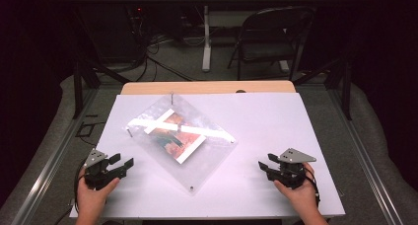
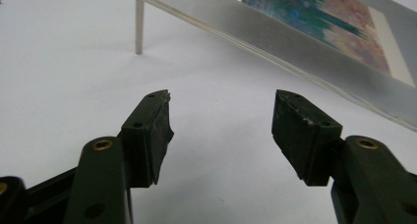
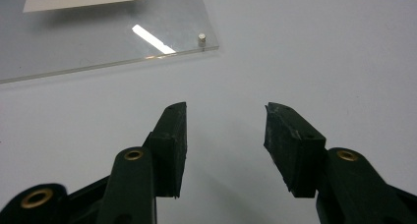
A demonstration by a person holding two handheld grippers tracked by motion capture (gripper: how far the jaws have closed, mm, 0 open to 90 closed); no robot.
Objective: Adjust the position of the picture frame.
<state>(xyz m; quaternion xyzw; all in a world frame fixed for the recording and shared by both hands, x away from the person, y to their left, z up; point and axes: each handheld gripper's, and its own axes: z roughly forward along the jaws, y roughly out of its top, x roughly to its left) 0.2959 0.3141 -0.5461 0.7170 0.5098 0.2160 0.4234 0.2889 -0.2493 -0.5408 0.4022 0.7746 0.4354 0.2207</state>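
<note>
Acrylic frame, colourful pic inside

Table: white top, light wood strip along far edge. Panel: clear acrylic, bright white glare bands across it; silver metal posts at corners. Print under panel: white border, mottled teal, orange, red and pink-purple patches. Left gripper and right gripper: black jaws, brass-coloured screws, grey plate on top. Floor: grey.
</note>
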